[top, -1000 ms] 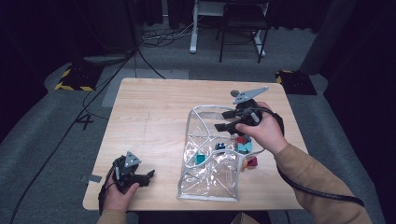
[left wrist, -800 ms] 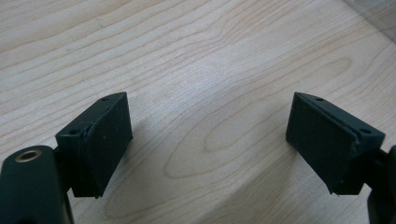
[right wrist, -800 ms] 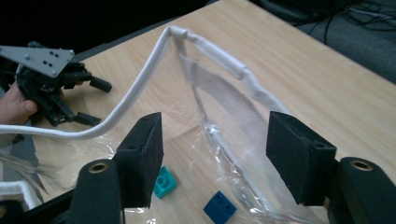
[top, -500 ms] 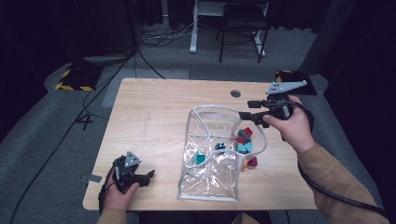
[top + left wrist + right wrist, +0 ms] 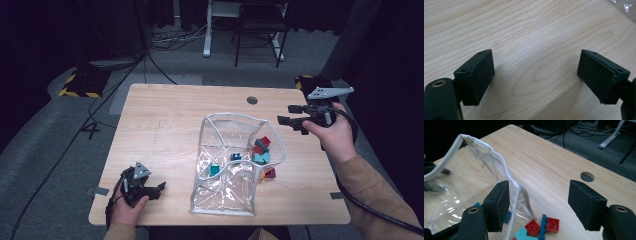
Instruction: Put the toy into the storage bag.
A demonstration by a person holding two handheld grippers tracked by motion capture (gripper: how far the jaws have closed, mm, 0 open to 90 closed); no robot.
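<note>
Surveying the high view, we recorded one wooden table (image 5: 165,130) with a round hole (image 5: 252,100) near its far edge. At its middle lay a clear plastic bag (image 5: 227,190) with a white rim (image 5: 240,117), its mouth standing open toward the far side. Inside it we noted a teal block (image 5: 214,170) and a small dark blue block (image 5: 235,156). Against the bag's right side sat a cluster of red, teal and grey blocks (image 5: 261,149), and one more red block (image 5: 270,173) lay on the table just beside the bag.

We logged the left gripper (image 5: 159,190) at the near left corner of the table, low over the wood and well apart from the bag. In the left gripper view its jaws stood wide apart, holding nothing, with bare wood between them.

We logged the right gripper (image 5: 289,114) above the right edge of the table, held in the right hand (image 5: 334,134) and pointing toward the bag. In the right gripper view its jaws were wide apart and empty; the white rim (image 5: 499,160) passed just beside the left jaw, and red blocks (image 5: 544,226) lay below.
</note>
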